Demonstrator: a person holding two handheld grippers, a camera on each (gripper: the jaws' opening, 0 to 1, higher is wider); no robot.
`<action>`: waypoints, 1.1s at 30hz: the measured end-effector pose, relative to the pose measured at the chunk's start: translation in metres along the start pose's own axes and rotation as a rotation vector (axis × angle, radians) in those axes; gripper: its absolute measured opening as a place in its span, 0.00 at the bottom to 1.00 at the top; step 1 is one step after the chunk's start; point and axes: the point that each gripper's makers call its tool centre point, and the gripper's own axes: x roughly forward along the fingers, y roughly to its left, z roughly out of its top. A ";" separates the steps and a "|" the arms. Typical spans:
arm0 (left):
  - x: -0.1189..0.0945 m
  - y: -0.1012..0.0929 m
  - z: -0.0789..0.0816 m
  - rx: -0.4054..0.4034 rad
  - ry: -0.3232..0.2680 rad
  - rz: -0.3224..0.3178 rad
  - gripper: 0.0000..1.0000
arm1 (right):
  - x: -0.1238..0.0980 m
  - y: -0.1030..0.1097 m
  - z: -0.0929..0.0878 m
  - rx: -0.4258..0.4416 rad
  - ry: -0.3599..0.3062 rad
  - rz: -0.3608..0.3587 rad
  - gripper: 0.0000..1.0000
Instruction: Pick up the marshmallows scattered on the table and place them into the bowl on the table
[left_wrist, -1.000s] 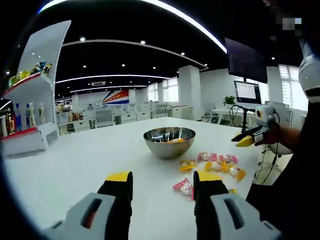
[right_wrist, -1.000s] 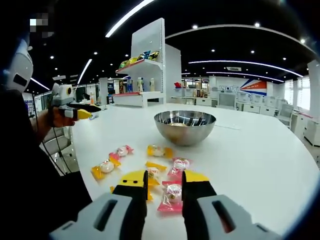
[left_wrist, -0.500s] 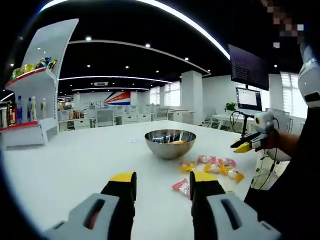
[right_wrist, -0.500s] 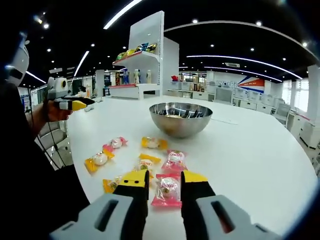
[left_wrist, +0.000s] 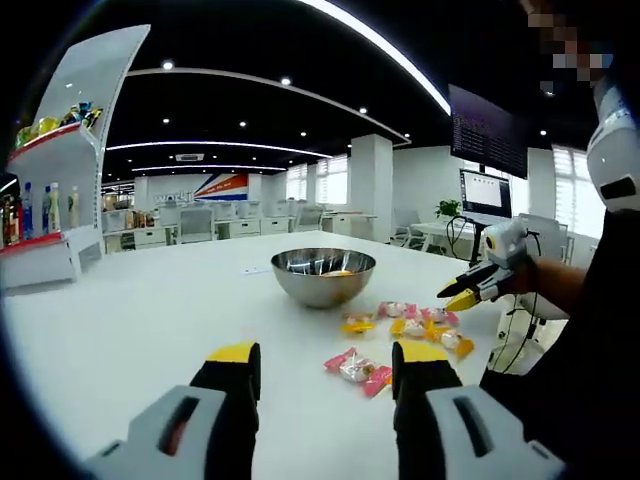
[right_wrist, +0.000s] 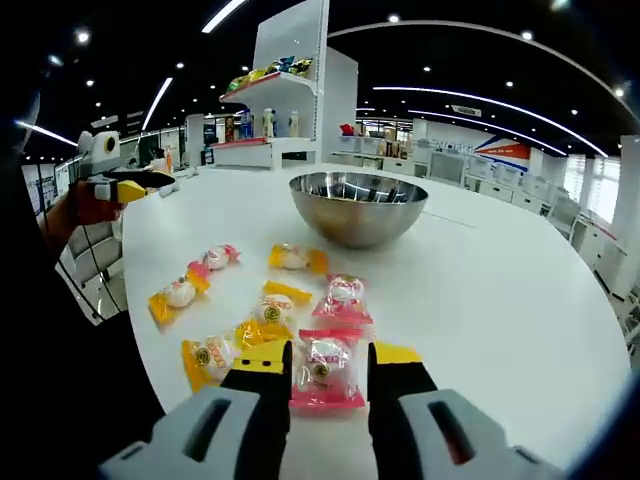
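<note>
White table (right_wrist: 520, 300) broad and bare past the bowl (right_wrist: 358, 207); right gripper (right_wrist: 327, 364) open astride a pink marshmallow (right_wrist: 324, 364) near the edge.

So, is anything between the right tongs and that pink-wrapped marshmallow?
Nothing visible. The right tongs are open with the pink-wrapped marshmallow lying on the table between the tips. Other wrapped sweets lie beyond, before the bowl.
</note>
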 end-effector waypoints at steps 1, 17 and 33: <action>0.000 0.000 -0.001 0.000 0.004 -0.001 0.53 | 0.002 0.000 0.000 -0.001 0.002 0.001 0.30; 0.000 0.000 -0.005 -0.012 0.021 -0.002 0.53 | 0.019 0.007 -0.012 -0.030 0.049 -0.013 0.27; 0.003 -0.002 -0.005 -0.008 0.033 -0.004 0.52 | 0.023 0.005 -0.014 -0.029 0.033 -0.039 0.24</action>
